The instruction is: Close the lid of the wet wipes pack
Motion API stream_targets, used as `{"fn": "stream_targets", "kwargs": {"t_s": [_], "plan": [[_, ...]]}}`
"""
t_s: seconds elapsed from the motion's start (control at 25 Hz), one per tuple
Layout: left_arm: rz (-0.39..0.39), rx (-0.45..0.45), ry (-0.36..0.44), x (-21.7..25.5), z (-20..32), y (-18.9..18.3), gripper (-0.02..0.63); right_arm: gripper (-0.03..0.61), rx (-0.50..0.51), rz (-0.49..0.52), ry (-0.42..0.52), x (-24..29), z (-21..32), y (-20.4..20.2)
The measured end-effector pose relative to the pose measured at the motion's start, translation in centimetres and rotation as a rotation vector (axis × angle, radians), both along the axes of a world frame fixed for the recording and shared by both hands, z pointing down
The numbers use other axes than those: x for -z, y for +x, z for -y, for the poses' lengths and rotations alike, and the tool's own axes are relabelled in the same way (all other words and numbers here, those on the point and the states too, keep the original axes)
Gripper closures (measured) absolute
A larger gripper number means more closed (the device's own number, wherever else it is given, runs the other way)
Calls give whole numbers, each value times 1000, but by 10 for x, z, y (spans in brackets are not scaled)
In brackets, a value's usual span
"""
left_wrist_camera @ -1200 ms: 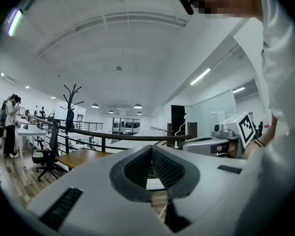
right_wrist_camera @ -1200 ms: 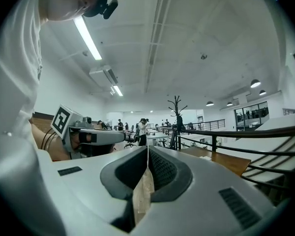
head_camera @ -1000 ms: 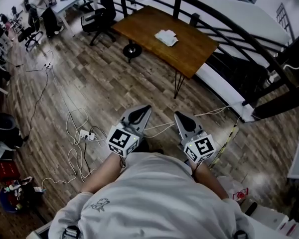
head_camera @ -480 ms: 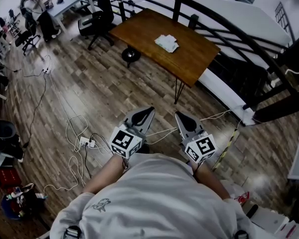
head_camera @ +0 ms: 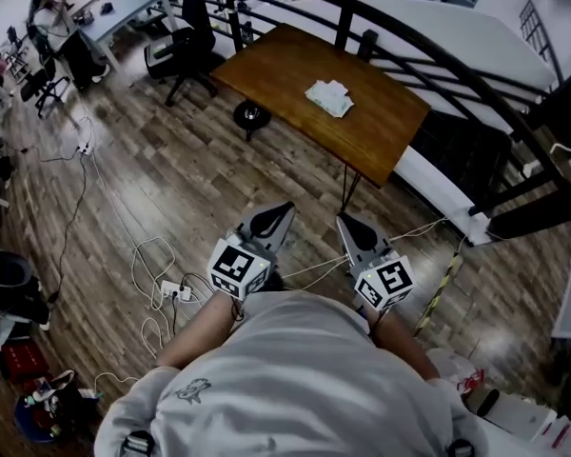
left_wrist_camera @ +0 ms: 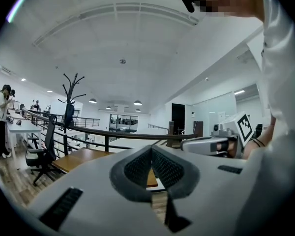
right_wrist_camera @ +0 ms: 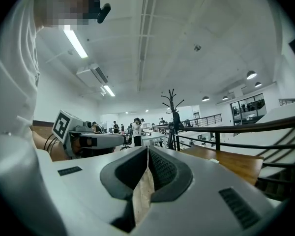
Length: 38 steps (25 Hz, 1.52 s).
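On the wood floor (head_camera: pixel 171 174) at the left lies a power strip (head_camera: pixel 174 291). The left tool (head_camera: pixel 282 209) is held level at the person's waist, its jaws pressed together on nothing. Just beside it, the right tool (head_camera: pixel 346 221) is likewise closed and empty, and the wet wipes pack (head_camera: pixel 329 97) lies on the wooden tabletop (head_camera: pixel 390 131) ahead, well apart from both.

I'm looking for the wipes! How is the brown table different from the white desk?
The brown table is dark wood; the white desk is pale. The brown table, with the white pack on it, is nearer than the white desk. Both stand on the floor.
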<state>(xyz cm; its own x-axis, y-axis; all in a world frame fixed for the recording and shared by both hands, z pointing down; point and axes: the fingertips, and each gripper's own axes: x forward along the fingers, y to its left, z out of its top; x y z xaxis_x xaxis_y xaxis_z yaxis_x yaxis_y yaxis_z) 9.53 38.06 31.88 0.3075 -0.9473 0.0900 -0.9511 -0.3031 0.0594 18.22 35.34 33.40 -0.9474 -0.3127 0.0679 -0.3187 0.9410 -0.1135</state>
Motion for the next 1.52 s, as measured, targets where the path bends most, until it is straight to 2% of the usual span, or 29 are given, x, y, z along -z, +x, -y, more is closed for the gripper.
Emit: {"fn": "stream_targets", "kwargs": {"t_s": [0.36,0.72,1.08,1.28,1.52], "plan": [[31,-15,-12,4,11,-69,601,543,-11,12,-14,-1,10,-63],[25,10,-49,-11,32,-102,601,543,12,2,-36,-11,38,-97],[22,15,-53,-11,71,-115,601,543,-1,8,-36,-6,92,-107],[12,9,-58,-11,113,-116,601,543,-11,4,-72,-14,134,-108],[9,-6,-58,-14,175,-108,601,543,-18,13,-67,-11,191,-101]]}}
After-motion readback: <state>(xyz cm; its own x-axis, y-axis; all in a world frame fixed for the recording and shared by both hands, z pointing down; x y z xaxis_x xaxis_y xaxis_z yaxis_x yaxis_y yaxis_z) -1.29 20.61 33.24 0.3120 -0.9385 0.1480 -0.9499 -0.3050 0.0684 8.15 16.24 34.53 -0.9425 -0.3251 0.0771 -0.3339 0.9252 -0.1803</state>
